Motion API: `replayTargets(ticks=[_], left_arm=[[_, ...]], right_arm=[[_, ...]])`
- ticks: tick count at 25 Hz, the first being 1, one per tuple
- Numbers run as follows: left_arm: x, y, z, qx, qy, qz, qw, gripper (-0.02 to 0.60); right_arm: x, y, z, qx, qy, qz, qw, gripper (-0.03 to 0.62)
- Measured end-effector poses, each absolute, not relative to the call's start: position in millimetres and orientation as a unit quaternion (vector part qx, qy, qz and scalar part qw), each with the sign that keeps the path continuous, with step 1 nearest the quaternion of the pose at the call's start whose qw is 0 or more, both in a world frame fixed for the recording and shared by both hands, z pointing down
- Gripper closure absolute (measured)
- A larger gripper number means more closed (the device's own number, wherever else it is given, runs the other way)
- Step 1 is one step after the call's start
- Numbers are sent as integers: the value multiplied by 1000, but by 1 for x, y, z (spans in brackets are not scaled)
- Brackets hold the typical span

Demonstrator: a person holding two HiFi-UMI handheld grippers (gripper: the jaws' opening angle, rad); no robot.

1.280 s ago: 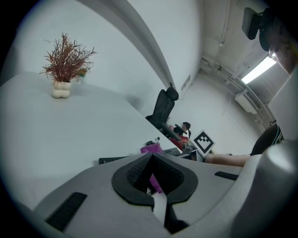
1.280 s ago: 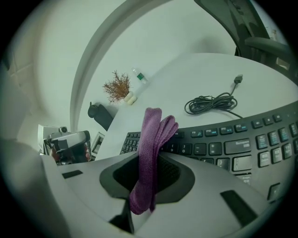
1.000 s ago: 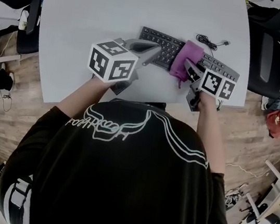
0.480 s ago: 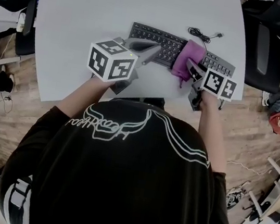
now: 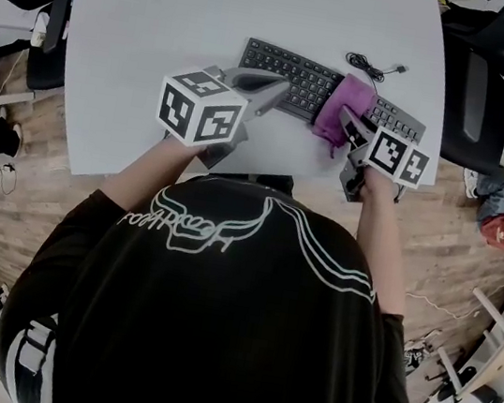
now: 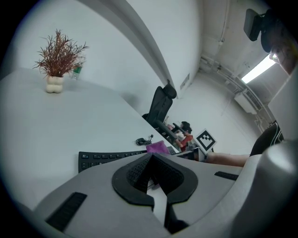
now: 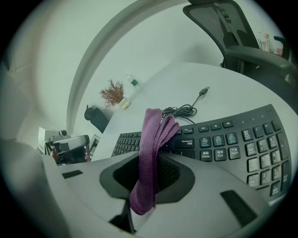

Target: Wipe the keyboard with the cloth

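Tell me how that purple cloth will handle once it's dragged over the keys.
Probably floppy: the purple cloth folds and droops where the right gripper pinches it. It looks knitted and light, so it should drape over the keyboard, yet may bunch up rather than slide flat.

black short-sleeved shirt (image 5: 212, 332), white looping line print (image 5: 220, 224)

Even, soft indoor light; both gripper views bulge fisheye, corners black.

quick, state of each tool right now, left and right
left tool: closed, nothing between its jaws
right tool: closed, holding the purple cloth
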State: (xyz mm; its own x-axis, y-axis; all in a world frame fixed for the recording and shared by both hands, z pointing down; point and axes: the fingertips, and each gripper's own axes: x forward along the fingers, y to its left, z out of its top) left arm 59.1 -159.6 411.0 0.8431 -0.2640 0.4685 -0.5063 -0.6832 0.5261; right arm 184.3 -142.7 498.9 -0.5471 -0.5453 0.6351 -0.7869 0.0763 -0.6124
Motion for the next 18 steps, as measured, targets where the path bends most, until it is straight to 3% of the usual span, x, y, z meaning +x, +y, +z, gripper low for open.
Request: replayTargets(ticks=[12,18], left_arm=[[26,-166,403,897,-237,157,338,575],[-35,-185,409,893,-251,152,342,575]], right_arm=[[144,-154,457,435,-757,476,109,536],[79,-179,463,418,-764,478,113,536]])
